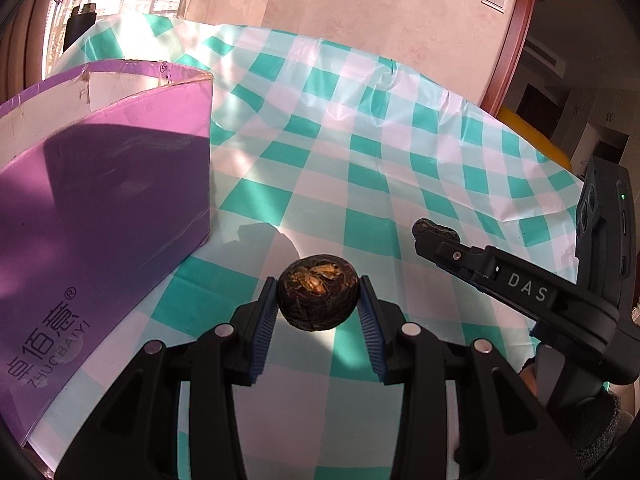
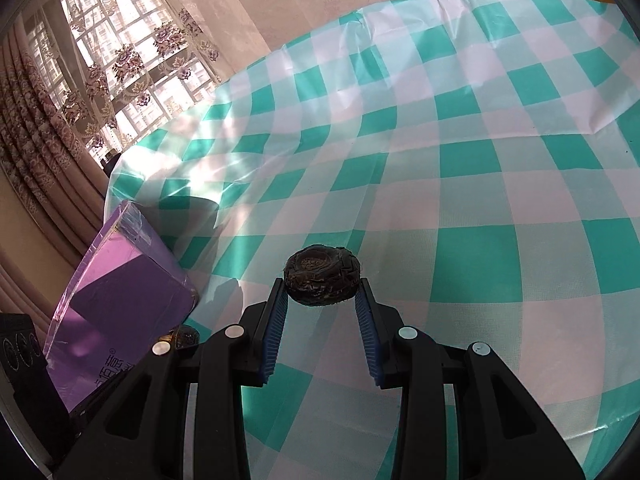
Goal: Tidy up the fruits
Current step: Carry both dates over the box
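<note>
Under my fingers the table (image 1: pixel 360 168) wears a creased plastic cloth (image 2: pixel 460 168) of teal and white checks, sunlit toward the window. On it, at my left, rests a purple cardboard box (image 1: pixel 104 208) with an open top.
</note>
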The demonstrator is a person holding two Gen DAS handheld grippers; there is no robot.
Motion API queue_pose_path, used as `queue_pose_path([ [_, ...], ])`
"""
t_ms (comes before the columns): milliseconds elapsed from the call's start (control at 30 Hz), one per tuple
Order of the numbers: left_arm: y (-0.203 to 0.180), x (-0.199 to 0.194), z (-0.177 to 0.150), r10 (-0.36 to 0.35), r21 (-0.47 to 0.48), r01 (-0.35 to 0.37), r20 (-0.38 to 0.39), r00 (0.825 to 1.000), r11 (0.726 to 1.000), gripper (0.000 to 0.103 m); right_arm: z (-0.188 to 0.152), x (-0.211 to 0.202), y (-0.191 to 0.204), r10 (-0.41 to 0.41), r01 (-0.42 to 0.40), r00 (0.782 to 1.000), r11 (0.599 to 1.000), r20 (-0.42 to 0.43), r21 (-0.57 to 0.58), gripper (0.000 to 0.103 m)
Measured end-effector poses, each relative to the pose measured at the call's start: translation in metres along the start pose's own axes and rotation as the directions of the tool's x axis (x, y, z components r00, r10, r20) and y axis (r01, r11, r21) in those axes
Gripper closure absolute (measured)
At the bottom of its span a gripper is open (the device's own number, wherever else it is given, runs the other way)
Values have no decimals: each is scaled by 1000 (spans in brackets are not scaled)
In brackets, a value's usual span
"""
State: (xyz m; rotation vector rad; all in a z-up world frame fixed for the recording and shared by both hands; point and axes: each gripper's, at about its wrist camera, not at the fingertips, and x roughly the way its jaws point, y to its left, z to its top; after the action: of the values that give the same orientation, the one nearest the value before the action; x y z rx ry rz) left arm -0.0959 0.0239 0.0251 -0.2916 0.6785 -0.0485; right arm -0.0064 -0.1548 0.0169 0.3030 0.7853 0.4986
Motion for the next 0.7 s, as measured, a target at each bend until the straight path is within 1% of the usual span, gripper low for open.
queue_pose_path([
  [133,6,-5,-1,-13,-23,13,14,1000,1000,63,-4,0,9,-1,1,1000,1000,1,-16,68],
  [233,9,-10,-2,-7,-31,8,35,999,999,63,-7,0,17,13,-12,1000,1000,14,-22,68],
  [400,8,-26,-3,14,-21,-12,121,993,1000,63,-10,-2,31,35,-33,998,998,46,-48,68],
  [533,12,-46,1,41,-51,-31,206,978,998,63,-10,-1,34,63,-62,997,998,53,-21,68],
  [600,16,-60,5,64,-63,-50,251,966,997,63,-11,-2,35,89,-89,995,996,51,2,68],
  [700,22,-82,11,109,-82,-87,315,943,993,63,-11,-3,42,121,-122,991,992,52,16,68],
])
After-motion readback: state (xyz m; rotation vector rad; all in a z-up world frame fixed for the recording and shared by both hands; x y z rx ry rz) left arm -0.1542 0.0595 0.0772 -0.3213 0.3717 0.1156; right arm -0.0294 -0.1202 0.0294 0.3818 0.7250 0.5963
